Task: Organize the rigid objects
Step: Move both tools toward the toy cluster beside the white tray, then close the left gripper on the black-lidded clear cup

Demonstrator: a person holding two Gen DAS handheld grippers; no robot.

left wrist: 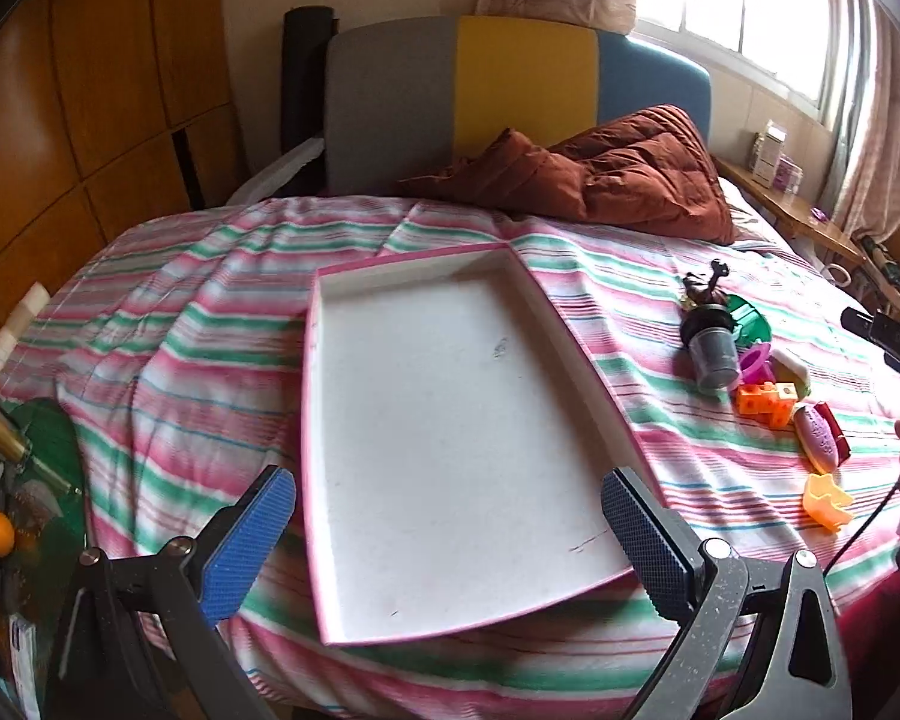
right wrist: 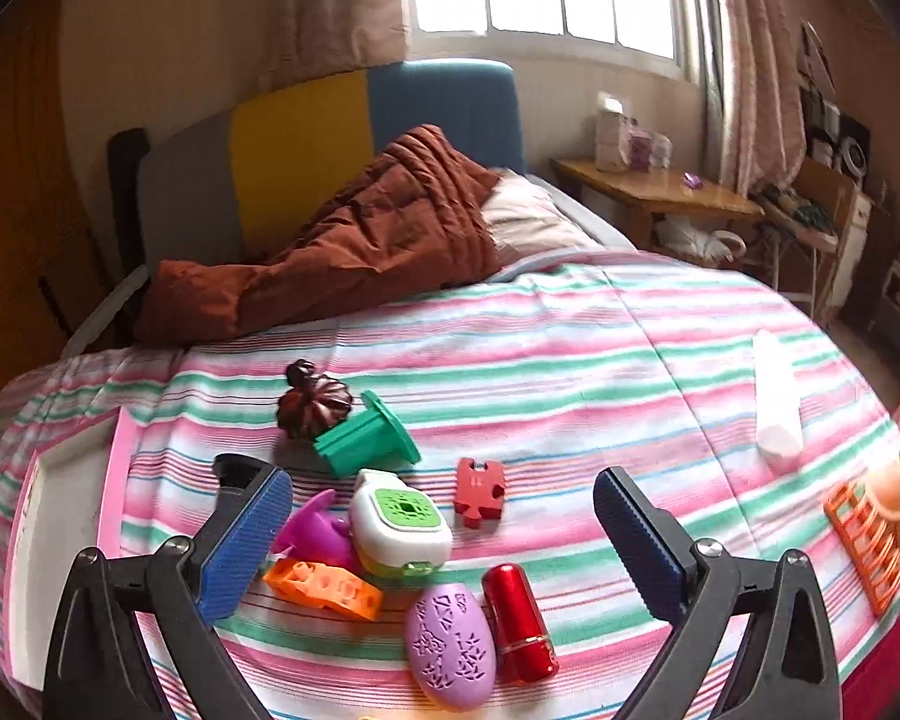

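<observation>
My left gripper (left wrist: 448, 531) is wide open; its two blue pads (left wrist: 249, 540) stand far apart and hold nothing. My right gripper (right wrist: 444, 546) is also wide open, with blue pads (right wrist: 636, 546) spread and nothing between them is gripped. Both grippers point forward and a little downward, hovering low.

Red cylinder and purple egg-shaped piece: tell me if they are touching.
Touching. The right wrist view shows the red cylinder lying against the right side of the purple egg-shaped piece, with no striped sheet visible between them.
</observation>
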